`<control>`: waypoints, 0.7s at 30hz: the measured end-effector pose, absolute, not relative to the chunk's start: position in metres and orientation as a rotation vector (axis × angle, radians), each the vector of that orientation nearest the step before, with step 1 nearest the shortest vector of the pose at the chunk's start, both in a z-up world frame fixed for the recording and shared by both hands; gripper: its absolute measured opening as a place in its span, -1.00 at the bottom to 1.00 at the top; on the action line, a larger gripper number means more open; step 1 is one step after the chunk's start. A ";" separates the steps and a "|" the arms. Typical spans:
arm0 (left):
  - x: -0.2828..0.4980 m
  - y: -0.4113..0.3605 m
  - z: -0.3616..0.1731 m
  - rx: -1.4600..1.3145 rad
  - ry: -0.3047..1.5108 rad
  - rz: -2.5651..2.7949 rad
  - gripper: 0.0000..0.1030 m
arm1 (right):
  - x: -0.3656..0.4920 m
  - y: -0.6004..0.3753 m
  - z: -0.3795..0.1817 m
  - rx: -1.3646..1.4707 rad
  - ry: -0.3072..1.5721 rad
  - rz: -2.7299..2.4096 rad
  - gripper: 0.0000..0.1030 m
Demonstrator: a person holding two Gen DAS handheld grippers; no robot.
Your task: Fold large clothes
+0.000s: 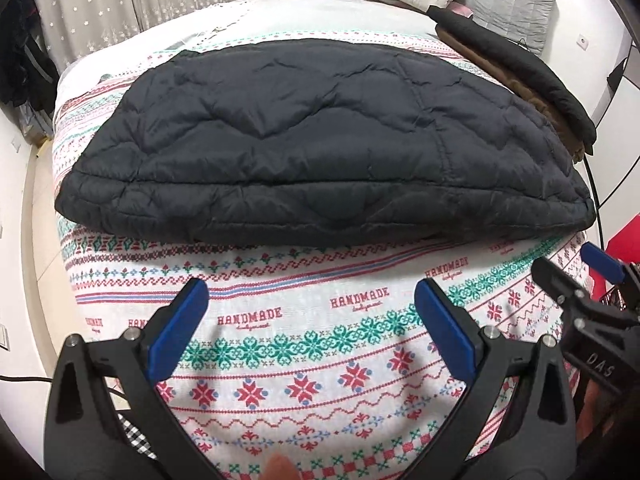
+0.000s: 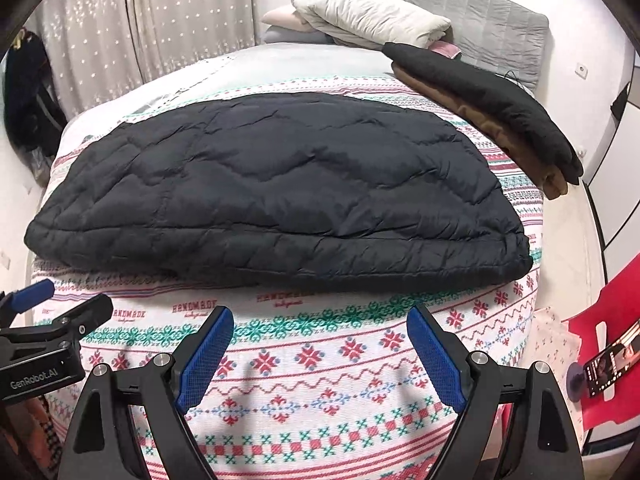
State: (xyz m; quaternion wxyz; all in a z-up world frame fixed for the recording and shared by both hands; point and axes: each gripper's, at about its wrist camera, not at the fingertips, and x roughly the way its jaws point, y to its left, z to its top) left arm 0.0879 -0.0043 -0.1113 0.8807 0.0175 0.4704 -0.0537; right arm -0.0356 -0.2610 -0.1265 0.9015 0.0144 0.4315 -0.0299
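Both grippers' jaws wide, short of jacket [image 1: 320, 140] hem.

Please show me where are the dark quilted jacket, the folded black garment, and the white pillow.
dark quilted jacket [image 2: 280, 184]: right wrist view, middle of its top panel.
folded black garment [image 2: 492, 96]: right wrist view, its upper surface.
white pillow [image 2: 372, 16]: right wrist view, its middle.

One dark quilted jacket [image 1: 320, 140] folded flat on one patterned bedspread [image 1: 320, 360]. Two grippers: left gripper [image 1: 312, 316] and right gripper [image 2: 320, 340], each with two blue-padded fingers spread apart, four pads in all. Two more folded garments stacked at the bed's right edge, one black garment [image 2: 500, 104] over one brown garment [image 2: 492, 132]. One cream pillow [image 2: 372, 16] by the headboard. One starred curtain [image 2: 160, 16]. One red chair [image 2: 616, 320]. One phone [image 2: 612, 356].
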 end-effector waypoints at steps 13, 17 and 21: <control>0.080 -0.008 -0.102 0.056 0.952 -0.087 0.99 | -0.039 -0.255 -0.120 0.027 0.878 -0.057 0.74; 0.078 -0.010 -0.101 0.057 0.951 -0.082 0.99 | -0.041 -0.253 -0.120 0.029 0.882 -0.052 0.74; 0.076 -0.014 -0.100 0.062 0.954 -0.083 0.99 | -0.042 -0.252 -0.119 0.024 0.881 -0.048 0.74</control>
